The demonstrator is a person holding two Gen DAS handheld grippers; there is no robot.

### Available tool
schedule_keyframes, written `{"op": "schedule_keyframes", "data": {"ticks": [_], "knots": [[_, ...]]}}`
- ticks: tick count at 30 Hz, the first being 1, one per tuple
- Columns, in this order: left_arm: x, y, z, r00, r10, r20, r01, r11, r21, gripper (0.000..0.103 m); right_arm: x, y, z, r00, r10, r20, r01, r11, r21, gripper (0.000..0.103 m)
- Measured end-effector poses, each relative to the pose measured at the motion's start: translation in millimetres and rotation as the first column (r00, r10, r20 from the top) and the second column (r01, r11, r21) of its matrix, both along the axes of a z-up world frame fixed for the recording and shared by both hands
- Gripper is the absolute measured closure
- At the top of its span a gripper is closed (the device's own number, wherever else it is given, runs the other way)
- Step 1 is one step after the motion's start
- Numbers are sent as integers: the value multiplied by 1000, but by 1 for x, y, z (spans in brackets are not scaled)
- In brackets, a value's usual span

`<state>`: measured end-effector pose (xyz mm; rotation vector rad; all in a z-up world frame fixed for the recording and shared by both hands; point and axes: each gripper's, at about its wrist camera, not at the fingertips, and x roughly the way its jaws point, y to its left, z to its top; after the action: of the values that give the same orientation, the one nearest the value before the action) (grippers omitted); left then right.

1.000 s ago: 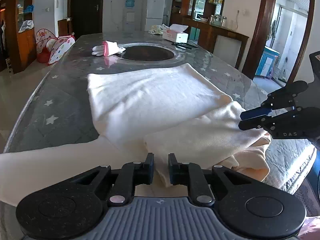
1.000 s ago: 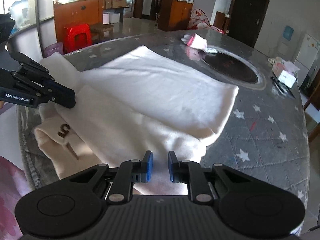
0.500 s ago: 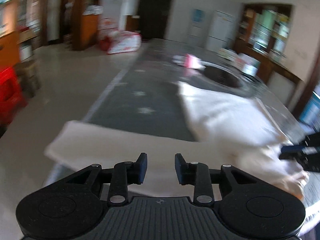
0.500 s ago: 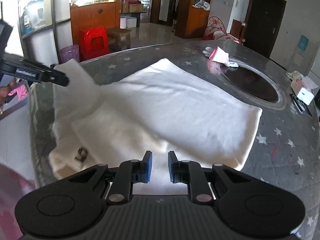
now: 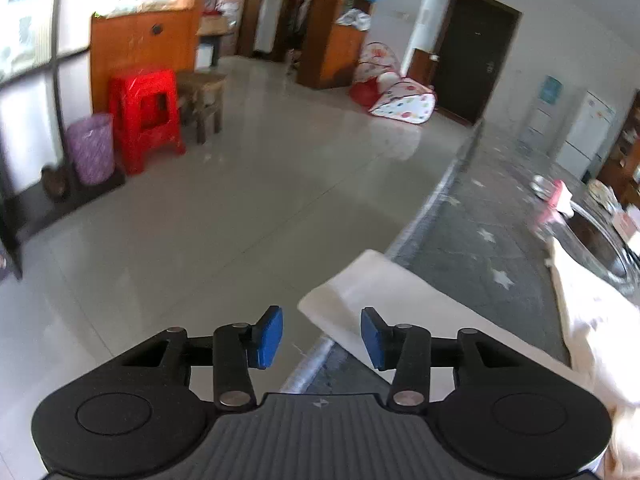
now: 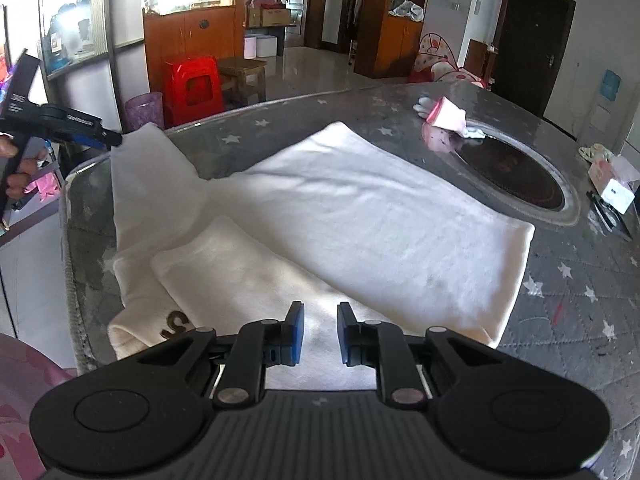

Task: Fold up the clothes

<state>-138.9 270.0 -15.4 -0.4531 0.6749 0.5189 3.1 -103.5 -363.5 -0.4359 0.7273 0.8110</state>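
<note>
Left wrist view: red plastic stool (image 5: 146, 118) at ten o'clock on the tiled floor, purple waste basket (image 5: 91, 148) just beside it at nine, spotted play tent (image 5: 402, 101) near the dark door at one. Grey star-patterned table (image 5: 480, 248) filling the right side, its edge running from six up toward one. Cream garment (image 5: 592, 320) lying at three to four o'clock, one sleeve (image 5: 384, 304) stretched out from it toward the table edge, long axis from four to ten, cuff end overhanging the rim. Left gripper (image 5: 322, 336) wide open, blue pads well apart, gripping nothing; sleeve cuff just ahead between the pads, contact with the right pad not clear.

Right wrist view: same table (image 6: 580, 312), dark round inset (image 6: 516, 176) at two o'clock, pink-and-white gloves (image 6: 448, 118) at one, tissue box (image 6: 614, 182) at three. Garment (image 6: 360, 220) spread flat across the middle, long axis from eight to two. Second sleeve (image 6: 240, 276) folded over the body, pointing to ten. First sleeve (image 6: 148, 176) running up to ten o'clock, its tip at the left gripper (image 6: 108, 138). Right gripper (image 6: 321, 334) partly open over the near fabric, a narrow gap between pads, nothing pinched.
</note>
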Motion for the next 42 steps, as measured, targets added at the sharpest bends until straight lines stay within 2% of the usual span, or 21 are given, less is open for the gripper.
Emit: {"op": "schedule_keyframes", "data": {"ticks": [3, 6, 8, 9, 11, 14, 16, 18, 22, 26, 30, 33, 35, 40, 42], "knots": [[3, 6, -5, 1000, 9, 22, -8, 999, -41, 59, -5, 2, 4, 1000, 14, 10, -14, 1000, 5, 85], [3, 8, -6, 998, 3, 57, 0, 998, -66, 77, -9, 2, 8, 1000, 15, 18, -15, 1000, 17, 83], [3, 4, -2, 998, -3, 63, 6, 999, -38, 91, -11, 1, 10, 1000, 10, 24, -11, 1000, 24, 83], [2, 1, 1, 998, -3, 60, 4, 1000, -14, 92, -12, 0, 12, 1000, 8, 27, -9, 1000, 28, 83], [2, -3, 9, 997, -12, 76, 13, 1000, -13, 94, -13, -4, 14, 1000, 1, 31, -3, 999, 36, 83], [3, -18, 30, 989, -75, 126, 76, 997, -3, 95, -14, -10, 16, 999, -11, 37, 9, 999, 48, 83], [6, -34, 48, 977, -139, 163, 139, 990, 11, 96, -15, -14, 18, 999, -21, 43, 19, 998, 56, 83], [11, -52, 67, 954, -218, 208, 221, 975, 6, 96, -16, -21, 19, 998, -35, 48, 31, 997, 68, 83], [25, -95, 99, 880, -391, 268, 398, 917, 32, 96, -18, -35, 23, 996, -66, 61, 60, 994, 95, 83], [45, -148, 120, 785, -540, 305, 555, 831, 42, 96, -21, -51, 25, 992, -101, 69, 92, 989, 119, 83], [62, -199, 124, 692, -649, 316, 674, 738, 40, 96, -25, -67, 25, 988, -136, 72, 126, 983, 130, 82], [70, -229, 116, 633, -713, 302, 740, 671, 33, 96, -25, -77, 24, 984, -167, 65, 157, 978, 136, 82], [75, -243, 106, 603, -744, 288, 773, 634, 19, 96, -25, -83, 22, 981, -186, 59, 177, 975, 137, 82], [81, -272, 79, 552, -797, 245, 826, 564, -28, 95, -22, -89, 15, 975, -217, 42, 211, 970, 120, 82], [82, -277, 70, 538, -813, 223, 838, 544, -38, 92, -20, -89, 14, 974, -224, 39, 219, 969, 112, 82]]}}
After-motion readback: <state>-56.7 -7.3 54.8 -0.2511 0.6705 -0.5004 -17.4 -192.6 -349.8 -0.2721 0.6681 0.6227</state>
